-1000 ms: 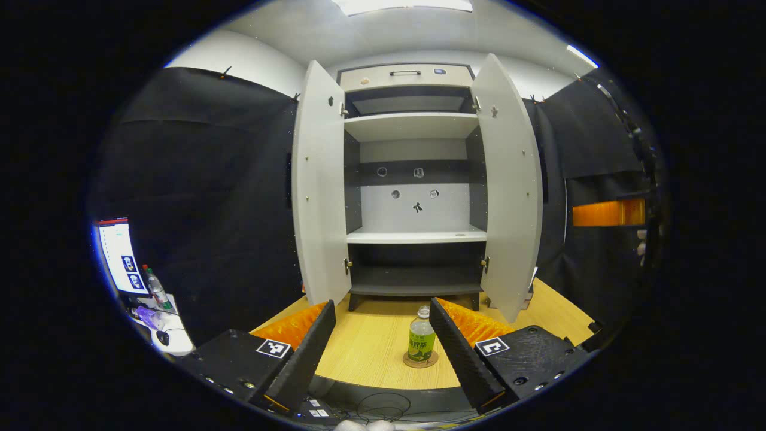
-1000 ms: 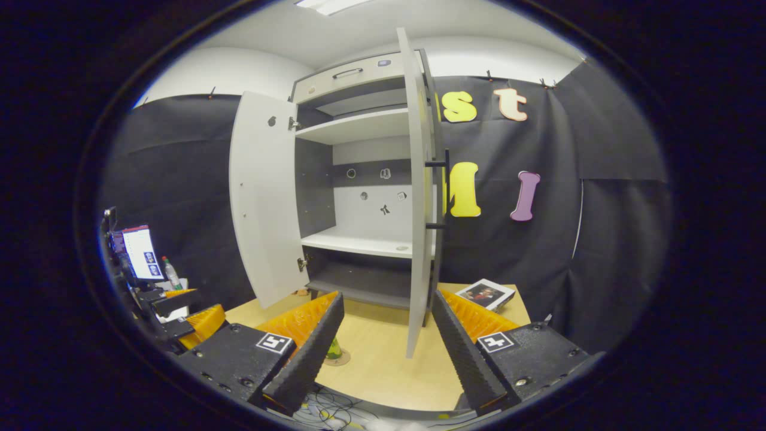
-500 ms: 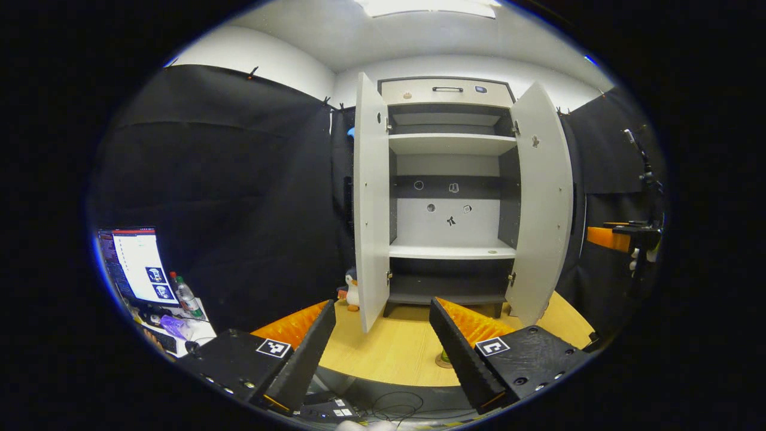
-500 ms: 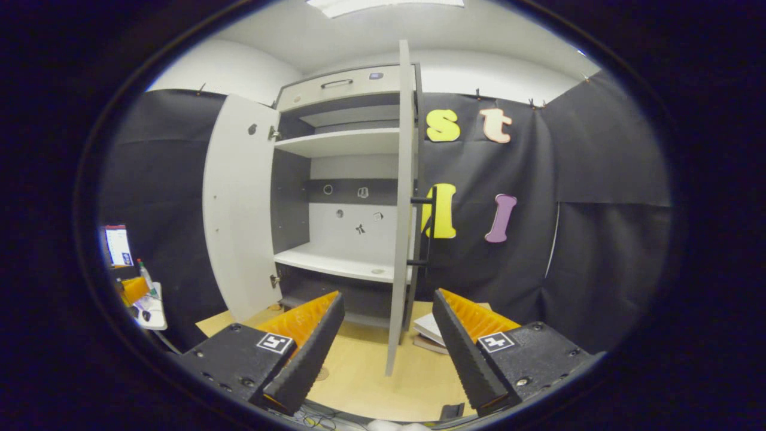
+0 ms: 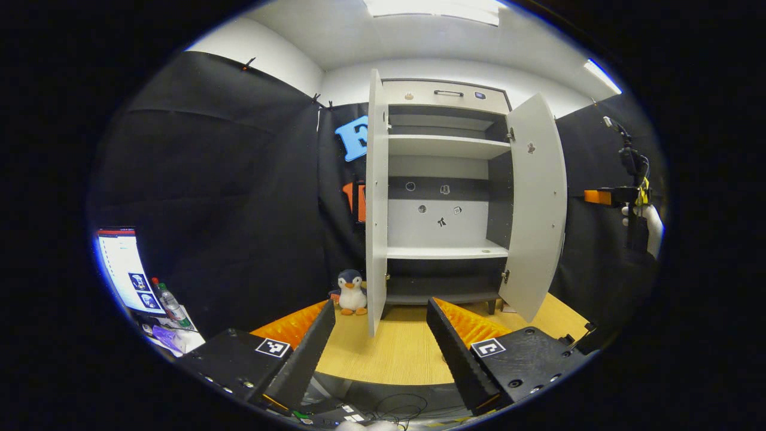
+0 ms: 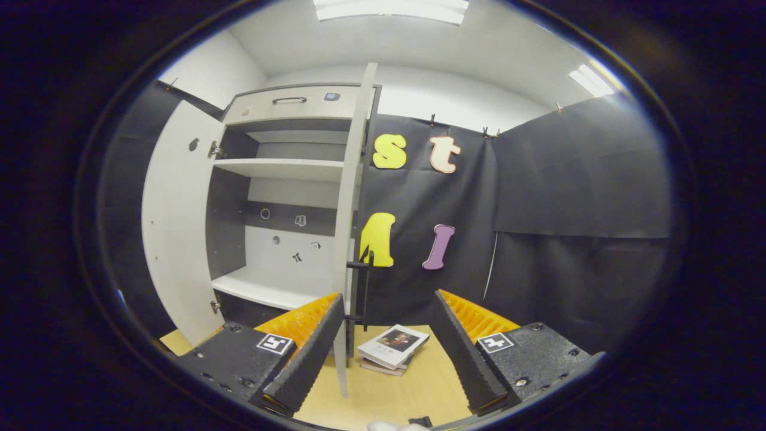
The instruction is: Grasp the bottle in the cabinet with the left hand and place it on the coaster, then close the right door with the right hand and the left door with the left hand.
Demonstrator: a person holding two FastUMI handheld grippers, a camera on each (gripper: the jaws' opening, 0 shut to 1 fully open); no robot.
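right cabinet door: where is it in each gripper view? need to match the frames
Left gripper view: right door, right of centre, swung open, inner face showing.
Right gripper view: right door, left of centre, nearly edge-on, dark handle on its outer side.
Shared landmark: drawer handle atop the cabinet.

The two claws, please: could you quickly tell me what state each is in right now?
Left claw: open, holding nothing, above the table.
Right claw: open, holding nothing, beside the right door's edge.
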